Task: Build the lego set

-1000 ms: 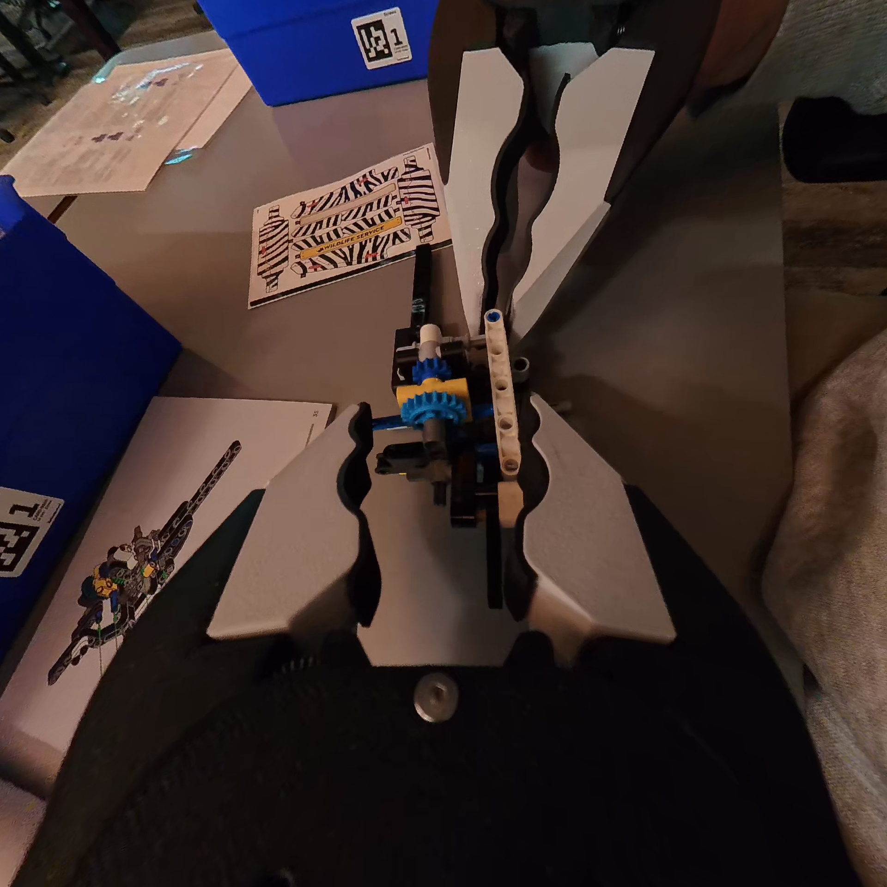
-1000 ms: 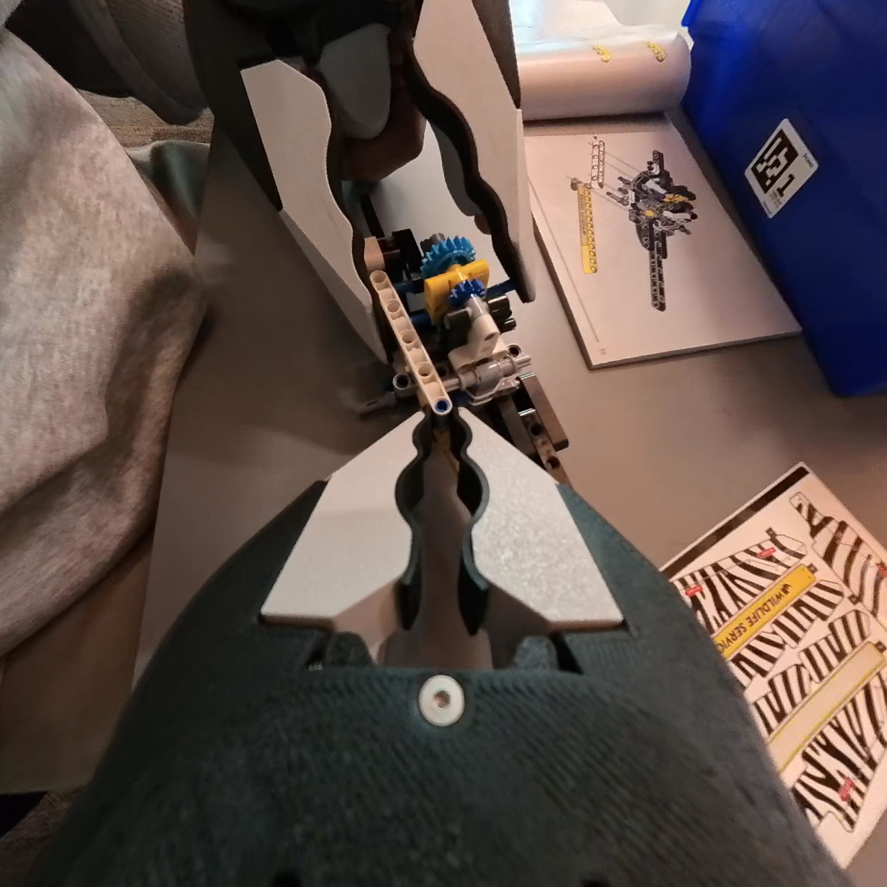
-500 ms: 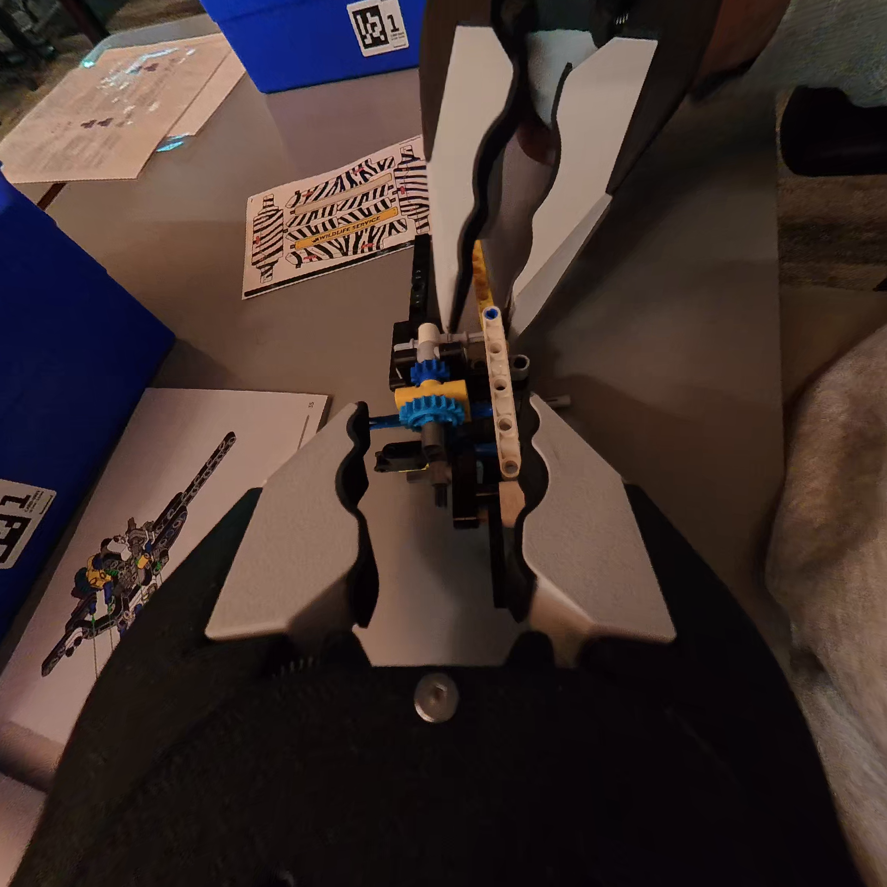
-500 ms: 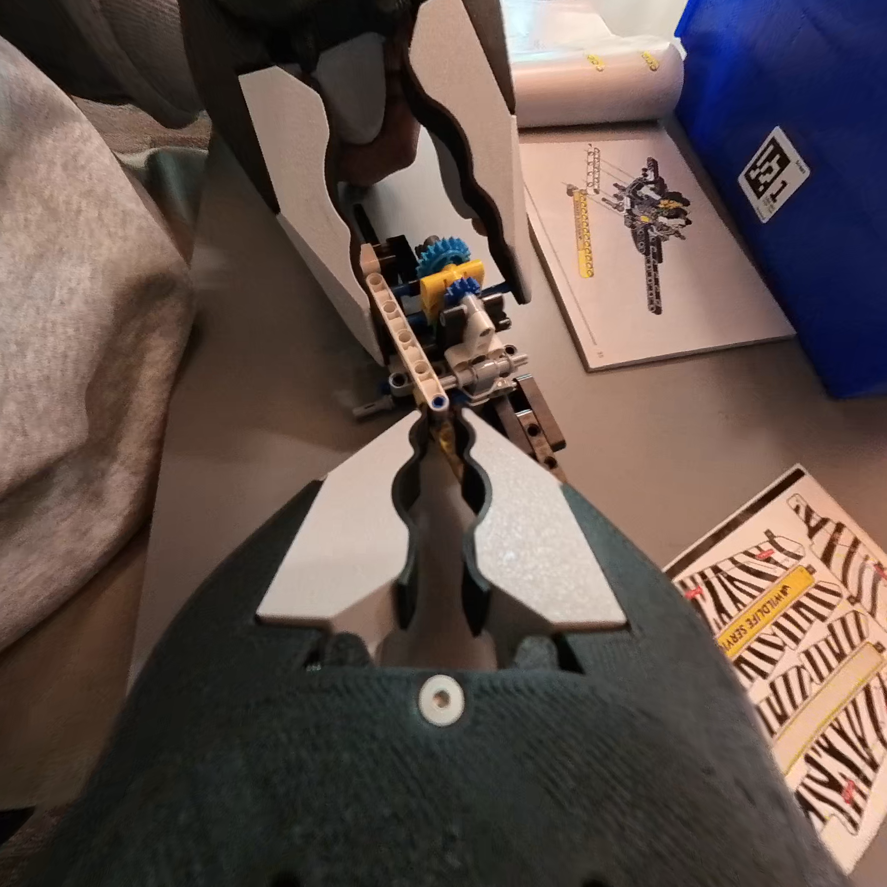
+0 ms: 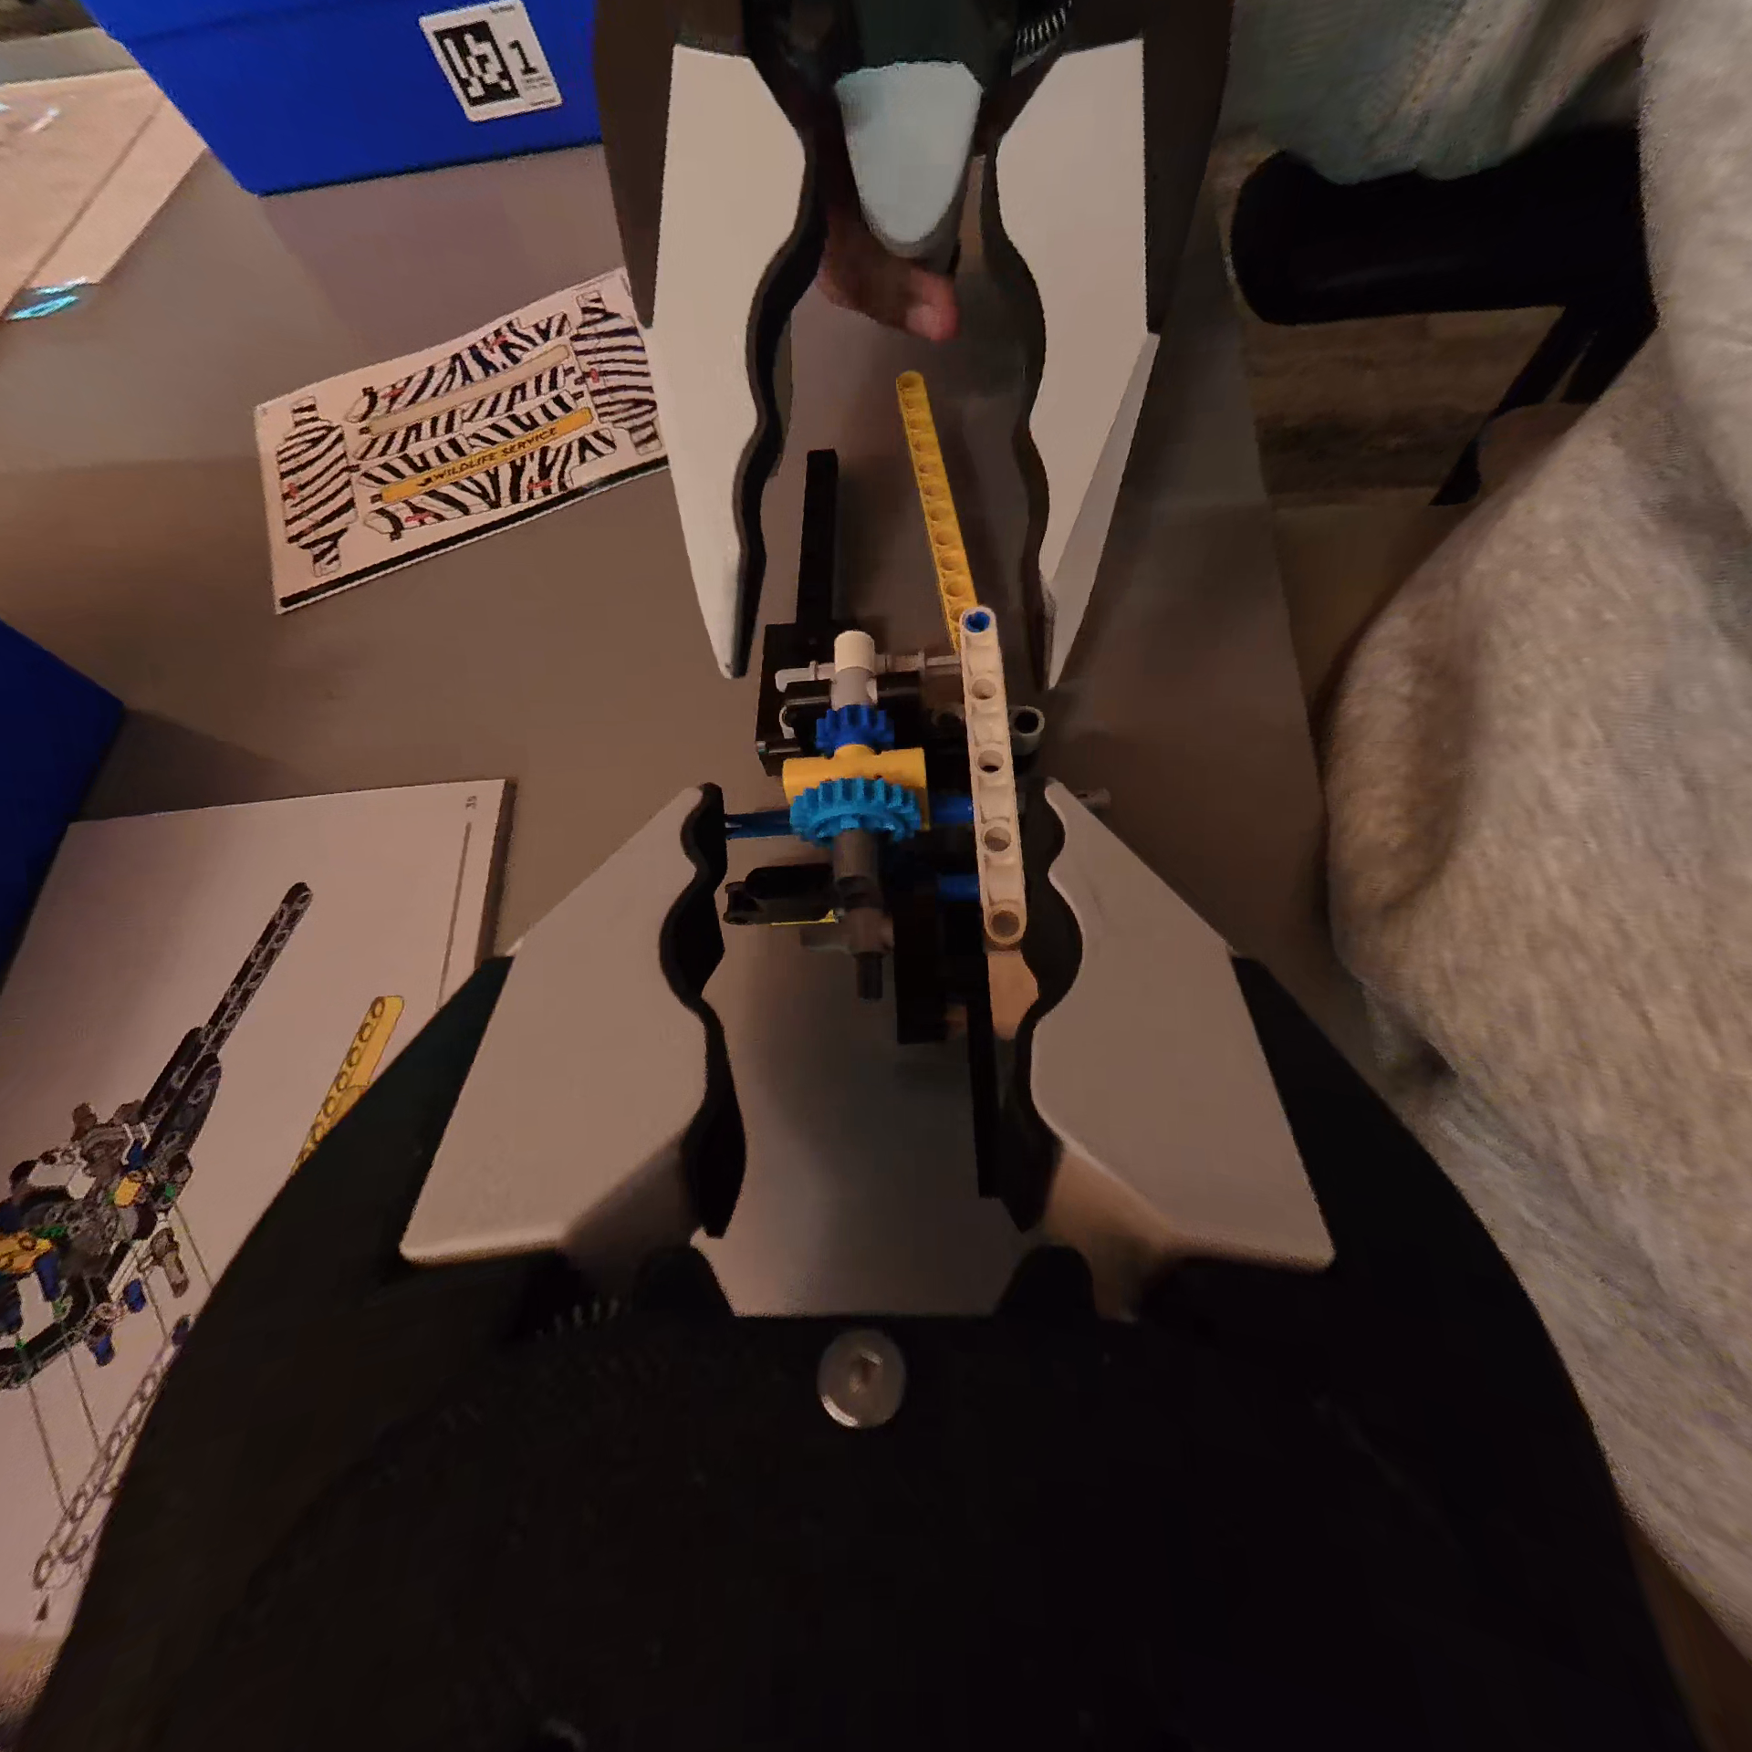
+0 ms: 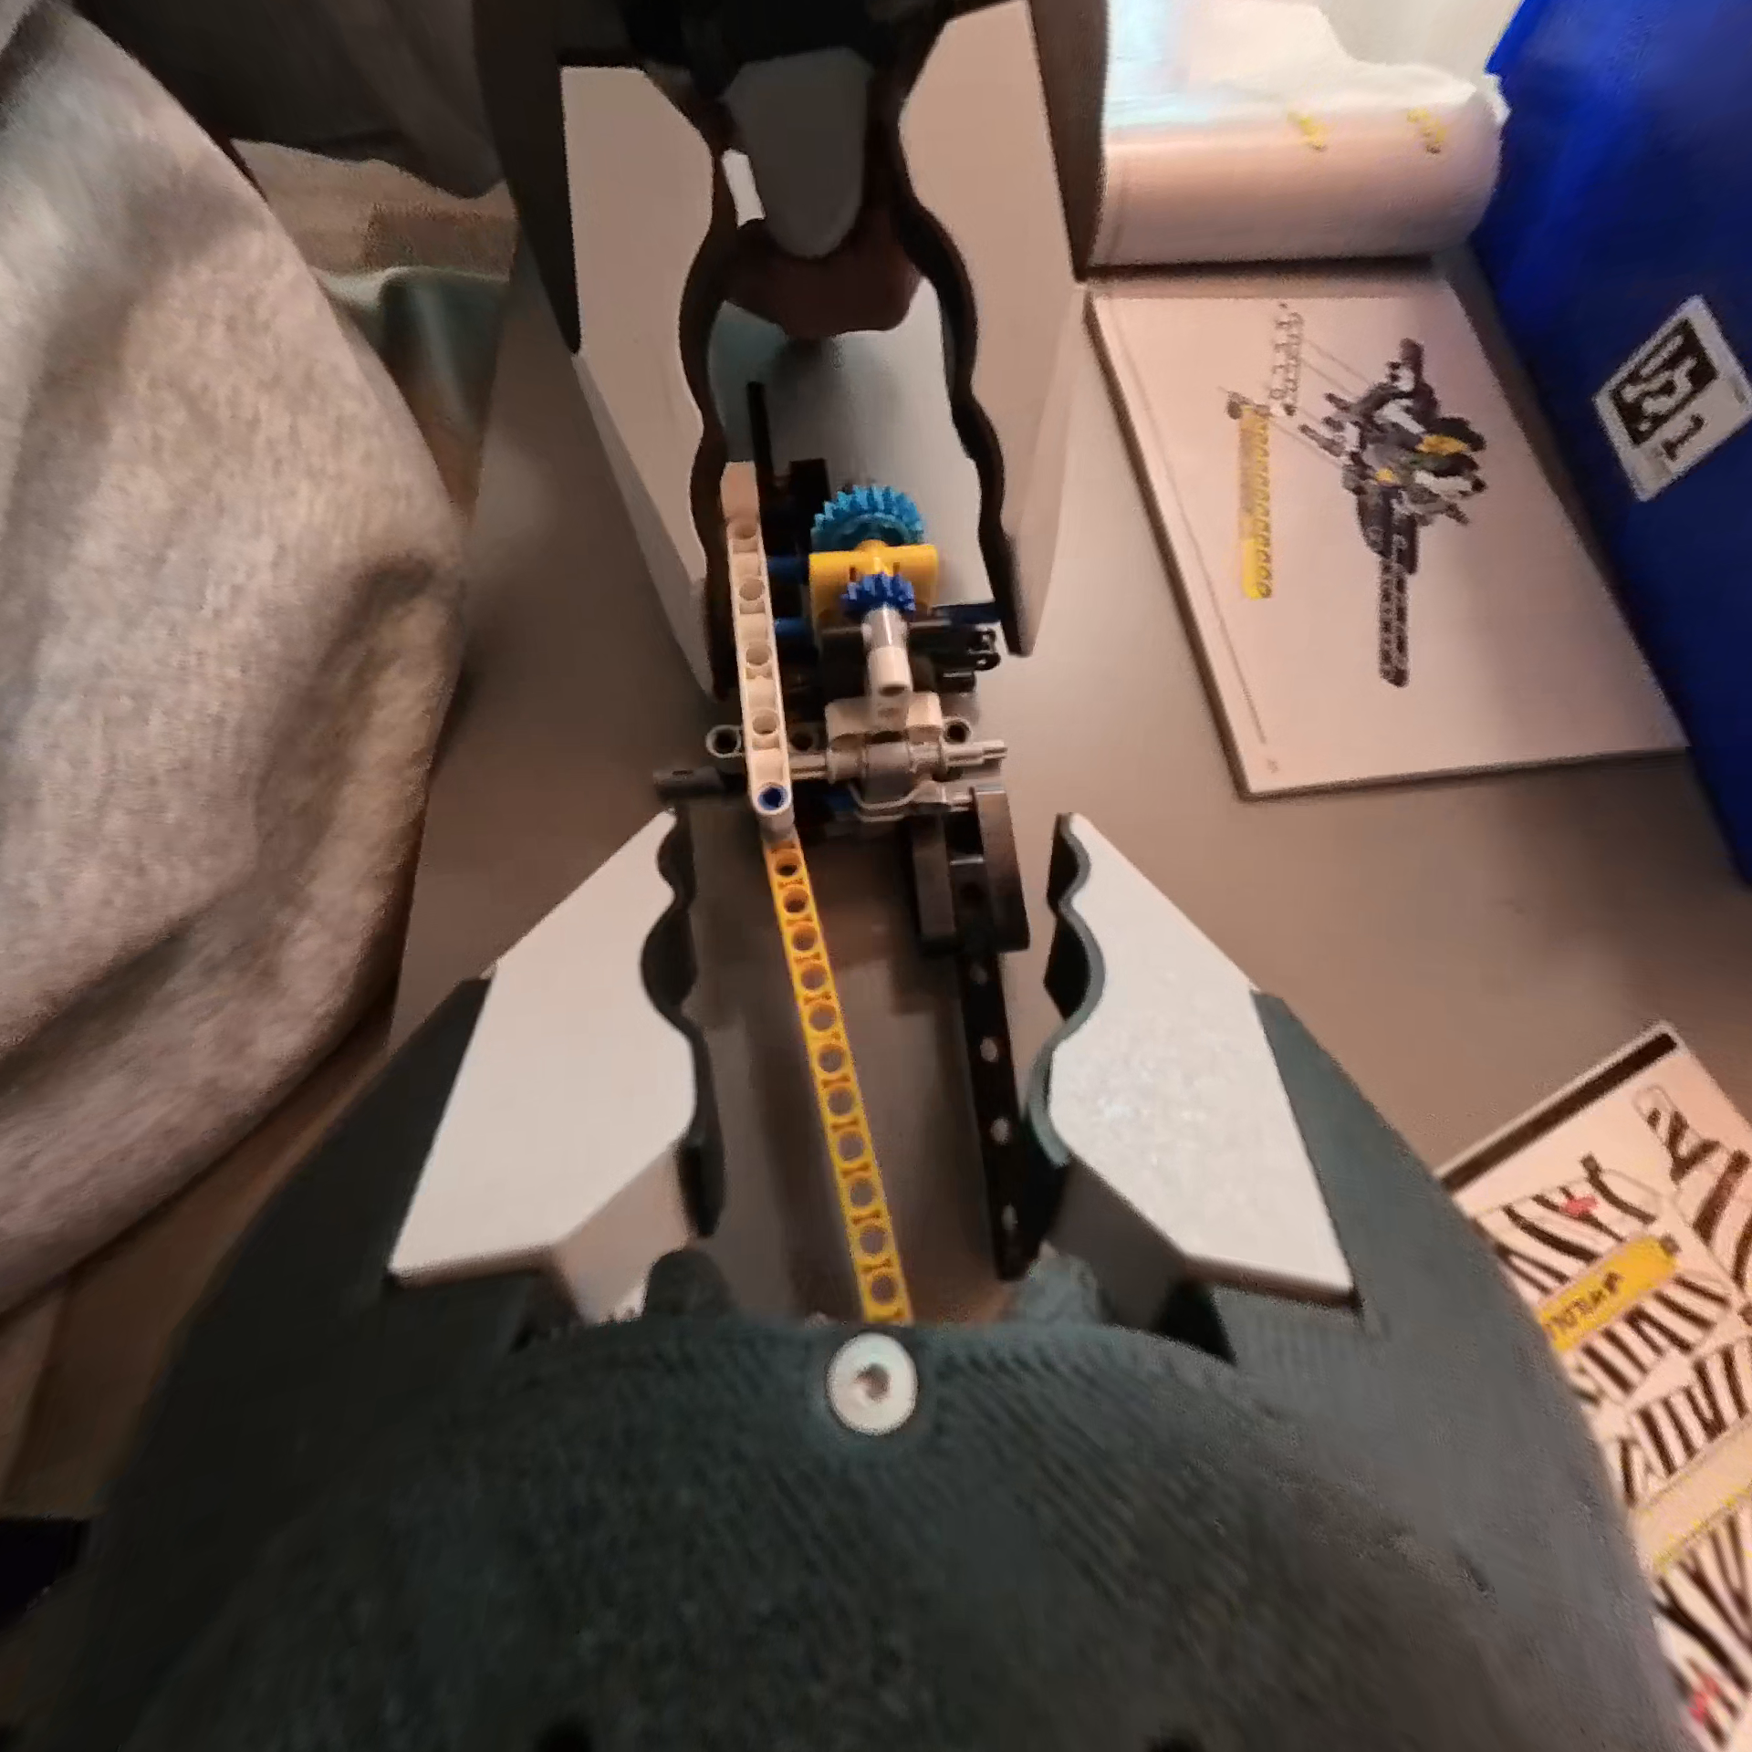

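The left gripper (image 5: 872,825) brackets the lego assembly (image 5: 877,815) with spread fingers, its right finger apparently touching the white beam (image 5: 988,768). Beyond, the right gripper (image 5: 891,654) gapes around a yellow beam (image 5: 934,493).

Looking steeply down on the grey table (image 5: 588,683) from close above in both wrist views, facing each other from opposite ends. Sharing the lego assembly (image 5: 886,806) (image 6: 853,654) at the centre, plus the yellow beam (image 5: 937,502) (image 6: 834,1062), the zebra sticker sheet (image 5: 465,446) (image 6: 1612,1327) and the instruction booklet (image 5: 256,995) (image 6: 1365,531). Catching the opposite gripper at each far edge.
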`<state>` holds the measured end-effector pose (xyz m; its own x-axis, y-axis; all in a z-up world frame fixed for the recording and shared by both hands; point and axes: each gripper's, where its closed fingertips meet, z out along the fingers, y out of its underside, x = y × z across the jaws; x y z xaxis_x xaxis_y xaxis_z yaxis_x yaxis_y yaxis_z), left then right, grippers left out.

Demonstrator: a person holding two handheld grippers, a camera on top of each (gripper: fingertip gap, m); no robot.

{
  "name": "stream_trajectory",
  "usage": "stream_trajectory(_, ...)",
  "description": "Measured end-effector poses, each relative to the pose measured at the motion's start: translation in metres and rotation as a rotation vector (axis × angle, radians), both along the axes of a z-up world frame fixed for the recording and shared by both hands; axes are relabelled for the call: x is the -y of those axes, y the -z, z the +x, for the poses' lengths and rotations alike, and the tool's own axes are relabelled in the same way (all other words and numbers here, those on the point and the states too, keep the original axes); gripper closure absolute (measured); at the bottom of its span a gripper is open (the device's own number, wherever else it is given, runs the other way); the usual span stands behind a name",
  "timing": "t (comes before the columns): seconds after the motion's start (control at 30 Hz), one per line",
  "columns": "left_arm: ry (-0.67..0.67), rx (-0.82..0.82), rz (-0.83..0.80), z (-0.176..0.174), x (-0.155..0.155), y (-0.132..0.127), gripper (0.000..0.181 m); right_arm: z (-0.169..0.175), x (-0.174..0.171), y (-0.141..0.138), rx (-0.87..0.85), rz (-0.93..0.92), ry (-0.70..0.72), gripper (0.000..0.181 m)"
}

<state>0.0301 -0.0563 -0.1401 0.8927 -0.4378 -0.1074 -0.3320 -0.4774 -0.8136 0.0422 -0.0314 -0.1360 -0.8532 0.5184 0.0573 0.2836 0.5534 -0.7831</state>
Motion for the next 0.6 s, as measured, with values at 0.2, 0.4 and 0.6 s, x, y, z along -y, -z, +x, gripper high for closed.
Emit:
stream_trajectory(0.2,0.021,-0.001,0.002,0.004,0.003,0.001,0.116,0.005,0.015,-0.005,-0.035,-0.023,-0.070,0.125)
stream_trajectory(0.4,0.027,0.004,-0.002,0.005,0.004,0.001,0.117,0.006,0.017,-0.002,-0.051,-0.003,-0.088,0.133)
stream_trajectory(0.6,0.026,0.013,-0.003,0.005,0.003,0.001,0.117,0.006,0.018,-0.002,-0.066,-0.005,-0.095,0.134)
